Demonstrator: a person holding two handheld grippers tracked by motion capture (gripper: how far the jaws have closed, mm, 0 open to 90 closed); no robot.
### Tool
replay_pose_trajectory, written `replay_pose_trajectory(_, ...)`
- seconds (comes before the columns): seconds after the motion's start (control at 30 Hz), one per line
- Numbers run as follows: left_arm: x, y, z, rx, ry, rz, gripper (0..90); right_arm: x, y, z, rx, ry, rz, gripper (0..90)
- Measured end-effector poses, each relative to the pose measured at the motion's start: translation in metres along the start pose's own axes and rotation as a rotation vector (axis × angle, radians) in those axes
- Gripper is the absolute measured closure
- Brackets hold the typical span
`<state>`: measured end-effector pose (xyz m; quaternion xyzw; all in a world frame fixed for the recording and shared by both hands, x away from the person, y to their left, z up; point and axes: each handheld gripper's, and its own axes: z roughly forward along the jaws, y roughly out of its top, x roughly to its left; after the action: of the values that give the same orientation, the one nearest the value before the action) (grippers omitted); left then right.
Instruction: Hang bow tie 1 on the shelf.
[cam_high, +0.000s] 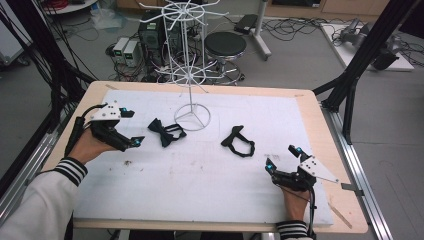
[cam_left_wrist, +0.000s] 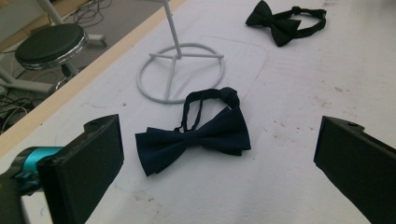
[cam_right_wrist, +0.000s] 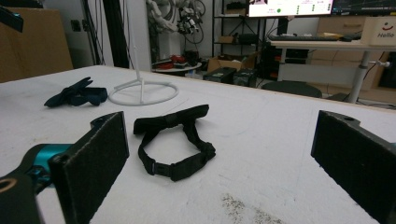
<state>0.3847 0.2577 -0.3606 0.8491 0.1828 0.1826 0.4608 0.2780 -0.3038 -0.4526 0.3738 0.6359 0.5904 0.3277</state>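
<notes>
Looking down, both grippers, left gripper (cam_high: 127, 127) and right gripper (cam_high: 282, 157), gape empty. Navy bow tie (cam_left_wrist: 196, 135) lies at twelve o'clock between the left jaws; its strap may snag the rack base (cam_left_wrist: 180, 72). Black bow tie (cam_right_wrist: 175, 140) lies at eleven o'clock from the right jaws.

Even, soft indoor light; little glare.
The white mat (cam_high: 200, 165) reads bright, shadows faint. Near jaws at six o'clock blur softly in both gripper views; backgrounds toward twelve o'clock soften.

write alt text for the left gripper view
A dark bow tie lies flat on the white table cover between the open left tongs. Behind it stand a white wire stand's ring base and a second bow tie.
</notes>
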Motion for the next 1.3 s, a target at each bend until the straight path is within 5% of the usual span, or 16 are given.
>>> replay_pose_trajectory(0.6, 0.014, 0.012, 0.046, 0.173, -0.094, 0.09, 2.0, 0.0, 0.0, 0.0, -0.001, 0.001, -0.001, 3.3)
replay_pose_trajectory(0.7, 0.017, 0.013, 0.051, 0.197, -0.119, 0.122, 10.4, 0.0, 0.0, 0.0, -0.001, 0.001, 0.0, 3.3)
replay_pose_trajectory(0.8, 0.018, 0.012, 0.055, 0.183, -0.118, 0.113, 11.1, 0.0, 0.0, 0.0, -0.001, 0.0, 0.0, 3.3)
replay_pose_trajectory(1.0, 0.023, 0.006, 0.064, 0.231, -0.116, 0.119, 11.3, 0.0, 0.0, 0.0, 0.001, 0.001, 0.006, 3.3)
replay_pose_trajectory(1.3, 0.024, 0.013, 0.078, 0.297, -0.142, 0.188, 13.9, 0.0, 0.0, 0.0, 0.003, 0.0, 0.011, 3.3)
